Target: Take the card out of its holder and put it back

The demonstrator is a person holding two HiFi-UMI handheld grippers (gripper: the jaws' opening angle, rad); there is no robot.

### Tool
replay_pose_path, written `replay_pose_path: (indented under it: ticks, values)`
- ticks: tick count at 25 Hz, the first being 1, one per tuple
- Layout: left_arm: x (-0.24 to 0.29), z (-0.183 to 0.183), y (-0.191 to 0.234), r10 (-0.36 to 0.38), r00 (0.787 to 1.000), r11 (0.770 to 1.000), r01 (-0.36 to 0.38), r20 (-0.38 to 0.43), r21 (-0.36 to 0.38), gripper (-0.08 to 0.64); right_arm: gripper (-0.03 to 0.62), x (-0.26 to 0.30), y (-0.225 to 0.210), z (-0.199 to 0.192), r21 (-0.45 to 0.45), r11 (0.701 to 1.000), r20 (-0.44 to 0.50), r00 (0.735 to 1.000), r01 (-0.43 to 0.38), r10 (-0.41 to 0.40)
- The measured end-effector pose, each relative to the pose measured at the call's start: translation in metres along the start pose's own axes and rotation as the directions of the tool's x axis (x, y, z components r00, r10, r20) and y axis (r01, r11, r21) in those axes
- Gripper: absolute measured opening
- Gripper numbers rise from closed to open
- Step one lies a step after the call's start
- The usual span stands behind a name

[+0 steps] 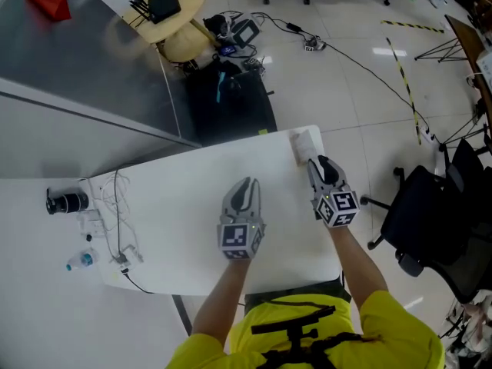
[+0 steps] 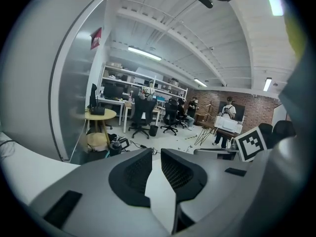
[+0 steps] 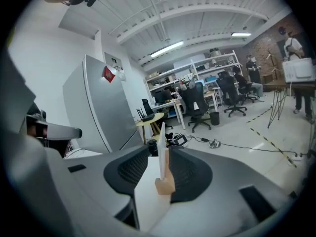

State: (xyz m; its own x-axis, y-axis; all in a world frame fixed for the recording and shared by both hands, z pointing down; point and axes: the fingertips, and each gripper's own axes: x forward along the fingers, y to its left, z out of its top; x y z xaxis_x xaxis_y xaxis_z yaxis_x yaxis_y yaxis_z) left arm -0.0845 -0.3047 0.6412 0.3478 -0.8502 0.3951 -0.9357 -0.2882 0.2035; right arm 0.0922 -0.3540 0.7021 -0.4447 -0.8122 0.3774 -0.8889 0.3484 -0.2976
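1. Head view: a white worktop (image 1: 177,206) carries the card (image 1: 305,143), which stands at its far right corner.
2. At that corner is the right gripper (image 1: 317,164), its tips at the card. The left gripper (image 1: 246,186) is over the middle of the worktop, towards the near edge and well apart from the card.
3. Right gripper view: the card stands upright and edge-on in a small wooden holder (image 3: 164,185), and both sit between the fingers (image 3: 132,172). These are spread a little. One is close beside the card, and a strip of worktop shows between the card and the other.
4. Left gripper view: the fingers (image 2: 129,174) are narrowly apart, with only bare worktop between them.
5. Near the worktop's left edge lie a thin cable (image 1: 119,214), a bottle (image 1: 80,261) and a dark cylinder (image 1: 68,202).
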Motion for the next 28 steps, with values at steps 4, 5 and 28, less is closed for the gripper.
replay_pose_path:
  ticks: [4, 5, 28]
  values:
    - [0.011, -0.005, 0.009, 0.002, 1.0, 1.0, -0.002, -0.012, -0.003, 0.054, 0.036, 0.012, 0.001, 0.001, -0.029, 0.999, 0.015, 0.999, 0.041, -0.041]
    - [0.011, -0.008, 0.011, 0.002, 1.0, 1.0, -0.002, -0.018, -0.005, 0.054, 0.029, 0.014, -0.001, 0.001, -0.032, 0.998, 0.018, 0.998, 0.056, -0.056]
    - [-0.05, 0.066, -0.009, -0.042, 0.989, 0.999, 0.04, 0.145, 0.015, 0.054, 0.021, -0.119, 0.042, 0.217, -0.047, 0.992, 0.368, 0.925, 0.118, -0.093]
